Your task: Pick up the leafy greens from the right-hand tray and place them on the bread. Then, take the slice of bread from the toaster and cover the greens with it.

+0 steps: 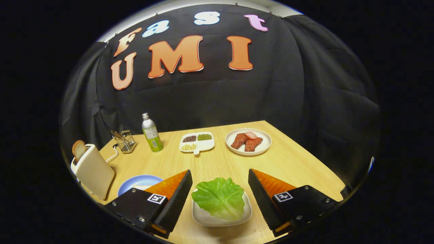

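Observation:
A green lettuce leaf (219, 197) lies on a small white tray (203, 219), right between my two fingers. My gripper (219, 181) is open, its fingertips standing wide apart on either side of the leaf without touching it. To the left, partly hidden behind my left finger, a blue plate (134, 182) holds a pale slice of bread (140, 186). Further left stands a cream toaster (94, 171) with a browned slice of bread (78, 150) sticking out of its slot.
Beyond the fingers on the wooden table (291, 162) are a round plate of meat slices (248, 141), a divided white dish of beans (197, 142), a green-labelled bottle (152, 134) and a small wire rack (124, 141). The table's right edge runs close by.

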